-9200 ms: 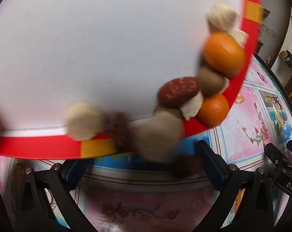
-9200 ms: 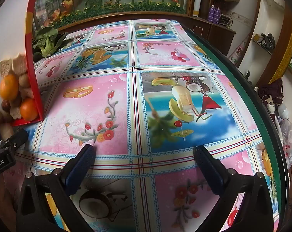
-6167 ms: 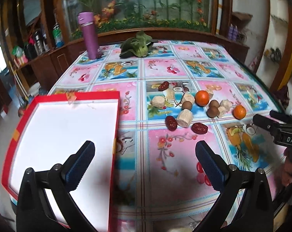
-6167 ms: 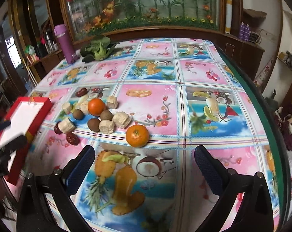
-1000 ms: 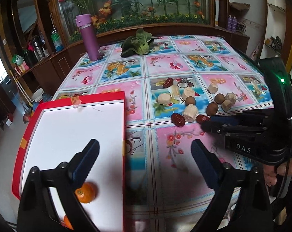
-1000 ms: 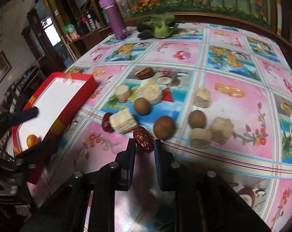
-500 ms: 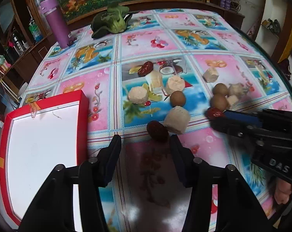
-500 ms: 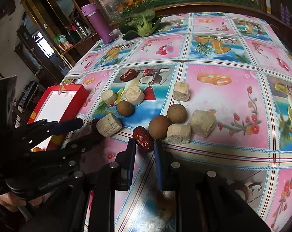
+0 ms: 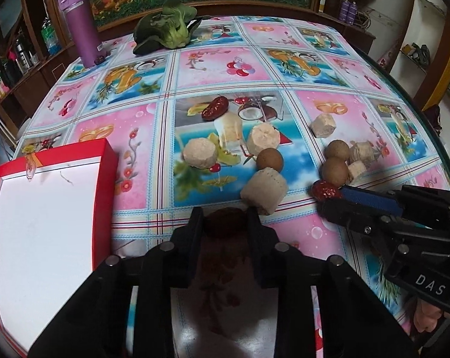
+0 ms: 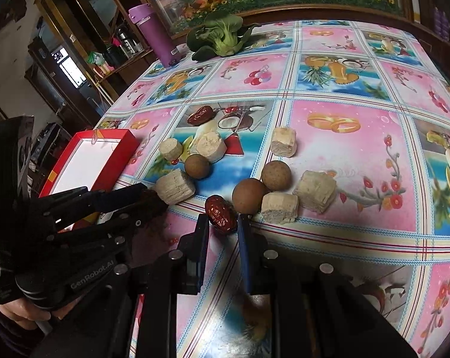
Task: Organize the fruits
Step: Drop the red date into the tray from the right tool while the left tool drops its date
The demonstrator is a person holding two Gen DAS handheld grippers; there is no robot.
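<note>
Two red dates were being taken at once. The left gripper (image 9: 225, 223), its jaws having just been closing, was clamped on a dark red date (image 9: 224, 223) near the table's (image 9: 141, 125) near edge, touching a pale cut fruit chunk (image 9: 263, 191). The right gripper (image 10: 223, 223) gripped a second red date (image 10: 220, 213) at its near end, just beside a brown longan (image 10: 248, 195).

Sorting appeared to be at an early to middle stage. The red tray (image 9: 108, 161) stood at the table's left edge; the part of its white floor in view held no fruit, though its near end was hidden behind the left gripper.

Left on the table were a third date (image 9: 214, 109) farther back, three brown longans, and about six pale chunks, grouped in two loose clusters across the table's middle. Neither gripped date appeared lifted yet; both seemed to rest on the printed cloth.

A purple flask (image 9: 80, 26) and a leafy green vegetable (image 9: 165, 29) stood near the far edge, well apart from the fruit, and seemed no part of the sorting.
</note>
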